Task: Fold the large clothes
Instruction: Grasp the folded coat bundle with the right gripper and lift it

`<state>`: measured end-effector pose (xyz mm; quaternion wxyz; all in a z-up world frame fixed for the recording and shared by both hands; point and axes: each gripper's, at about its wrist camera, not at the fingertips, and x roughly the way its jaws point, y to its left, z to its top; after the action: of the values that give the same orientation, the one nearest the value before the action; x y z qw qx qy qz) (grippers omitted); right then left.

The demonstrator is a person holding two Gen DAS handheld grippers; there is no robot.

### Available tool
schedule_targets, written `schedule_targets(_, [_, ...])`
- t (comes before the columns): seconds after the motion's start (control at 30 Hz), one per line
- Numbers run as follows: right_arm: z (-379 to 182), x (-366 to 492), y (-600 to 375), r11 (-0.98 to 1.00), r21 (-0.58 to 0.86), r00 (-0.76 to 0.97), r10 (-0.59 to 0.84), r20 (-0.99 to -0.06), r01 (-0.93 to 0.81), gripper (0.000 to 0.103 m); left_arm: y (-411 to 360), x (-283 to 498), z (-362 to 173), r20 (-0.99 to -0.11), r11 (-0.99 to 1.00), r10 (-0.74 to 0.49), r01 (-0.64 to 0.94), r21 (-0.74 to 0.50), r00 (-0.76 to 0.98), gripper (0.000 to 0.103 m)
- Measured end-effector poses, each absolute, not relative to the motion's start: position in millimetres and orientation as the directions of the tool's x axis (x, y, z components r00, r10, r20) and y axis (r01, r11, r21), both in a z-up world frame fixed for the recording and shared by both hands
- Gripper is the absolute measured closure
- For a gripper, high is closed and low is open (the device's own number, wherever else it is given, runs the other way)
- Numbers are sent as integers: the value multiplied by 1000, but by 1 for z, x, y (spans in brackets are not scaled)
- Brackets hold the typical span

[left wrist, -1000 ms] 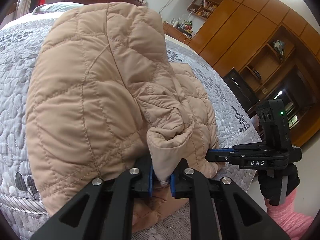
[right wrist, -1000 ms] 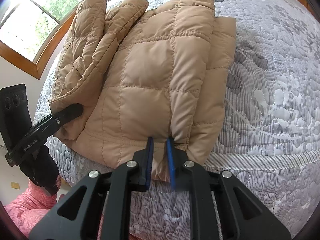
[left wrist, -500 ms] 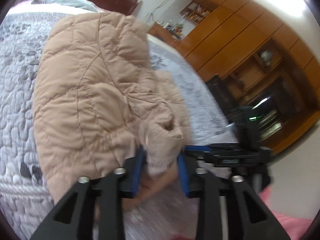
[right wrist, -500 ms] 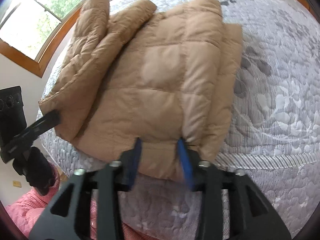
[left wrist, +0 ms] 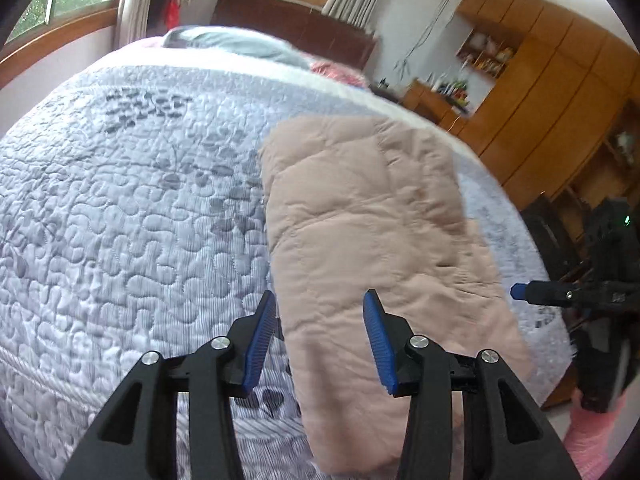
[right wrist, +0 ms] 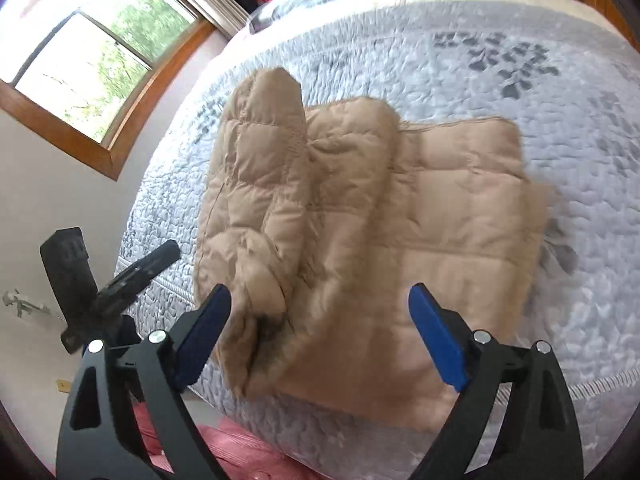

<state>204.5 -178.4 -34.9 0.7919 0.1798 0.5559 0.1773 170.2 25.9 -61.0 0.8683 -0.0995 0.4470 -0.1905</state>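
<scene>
Here the puffy tan quilted jacket lies folded, long axis running from lower centre toward upper right across the pale grey stitched bedspread. Both the left gripper and right gripper gape empty, blue ribbed pads apart.

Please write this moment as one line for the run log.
left gripper: open, empty | right gripper: open, empty | jacket: folded, lying on bed quilt, untouched

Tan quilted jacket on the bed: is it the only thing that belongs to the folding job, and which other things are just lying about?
For the job:
- tan quilted jacket, folded on the bedspread
- left gripper, open
- right gripper, open

Lying about:
- grey quilted bedspread
- grey pillow
- wooden wardrobe
- window
</scene>
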Motion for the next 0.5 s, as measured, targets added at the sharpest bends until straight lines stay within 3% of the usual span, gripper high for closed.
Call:
schedule_targets(0.3, [-69,253,-144,885,463,188,464,-866,-52,17,14,190,-78,-759,914,-406,239,-328,510,58])
schedule_targets(0.5, [-67,256,-123,911,396,195,411,-891,-111,52,13,187,-78,-758,918,-395,235,-318,519,58])
